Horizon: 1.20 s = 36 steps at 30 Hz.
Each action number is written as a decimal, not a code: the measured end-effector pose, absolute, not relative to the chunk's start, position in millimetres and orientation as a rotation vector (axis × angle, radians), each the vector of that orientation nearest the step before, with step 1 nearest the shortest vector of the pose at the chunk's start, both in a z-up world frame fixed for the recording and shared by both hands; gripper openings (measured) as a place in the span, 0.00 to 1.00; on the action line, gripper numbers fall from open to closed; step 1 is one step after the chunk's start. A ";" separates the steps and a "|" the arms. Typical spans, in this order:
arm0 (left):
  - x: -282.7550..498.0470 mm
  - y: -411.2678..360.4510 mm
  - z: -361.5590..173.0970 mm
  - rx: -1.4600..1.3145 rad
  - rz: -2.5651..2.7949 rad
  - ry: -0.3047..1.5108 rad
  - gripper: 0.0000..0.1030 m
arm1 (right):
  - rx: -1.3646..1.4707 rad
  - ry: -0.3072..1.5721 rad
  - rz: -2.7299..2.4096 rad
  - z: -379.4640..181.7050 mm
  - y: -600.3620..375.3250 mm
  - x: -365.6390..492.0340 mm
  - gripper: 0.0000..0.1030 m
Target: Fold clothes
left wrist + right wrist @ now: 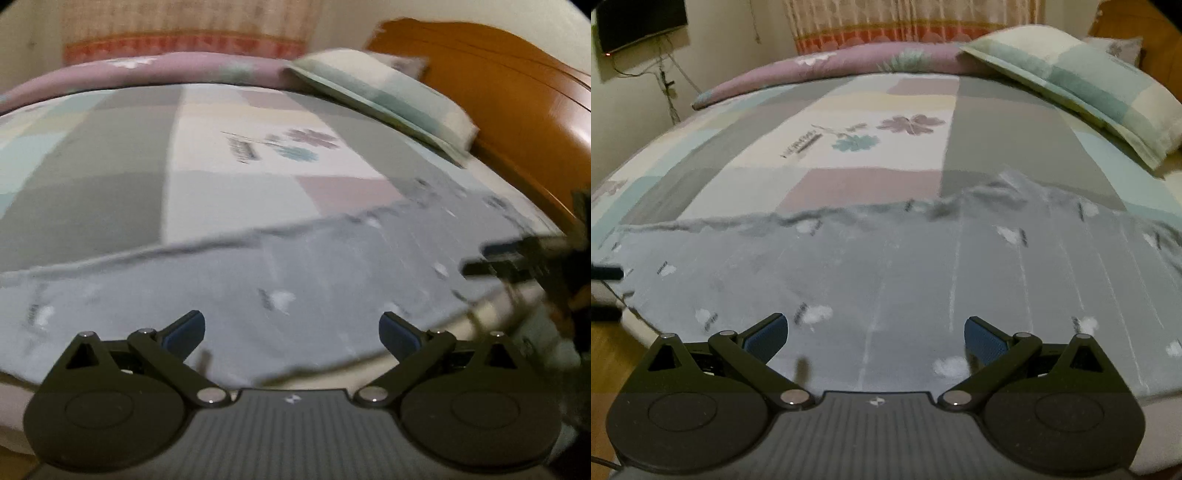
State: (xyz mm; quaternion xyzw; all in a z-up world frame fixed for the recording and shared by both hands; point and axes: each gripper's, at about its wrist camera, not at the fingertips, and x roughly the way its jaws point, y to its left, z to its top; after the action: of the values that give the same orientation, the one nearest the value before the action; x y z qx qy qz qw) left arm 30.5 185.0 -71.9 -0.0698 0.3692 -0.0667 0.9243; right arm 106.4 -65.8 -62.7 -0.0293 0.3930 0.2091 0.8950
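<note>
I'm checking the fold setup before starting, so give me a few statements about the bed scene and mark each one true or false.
1. Both tongs are open and hold nothing: left tongs, right tongs. True.
2. The grey garment lies spread on the near part of the bed. True.
3. The pillow sits on top of the grey garment. False: it lies further back, apart from the garment.
4. The grey garment is plain, with no pattern. False: it has small white shapes and thin pale stripes.
5. A wooden headboard stands behind the pillow. True.

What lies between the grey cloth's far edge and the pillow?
Only bare patchwork bedsheet between the grey cloth and the pillow, clearest in the right wrist view.
</note>
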 end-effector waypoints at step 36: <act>93.0 198.1 -84.0 -0.080 -0.092 0.752 0.97 | -0.207 0.780 0.416 -84.4 -43.2 95.2 1.00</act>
State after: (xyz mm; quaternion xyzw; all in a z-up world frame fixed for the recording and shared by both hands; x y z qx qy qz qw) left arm 93.0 198.1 -84.0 -0.0393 0.3672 -0.0447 0.9282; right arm 95.2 -43.2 -84.4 -0.0998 0.3769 0.2009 0.8987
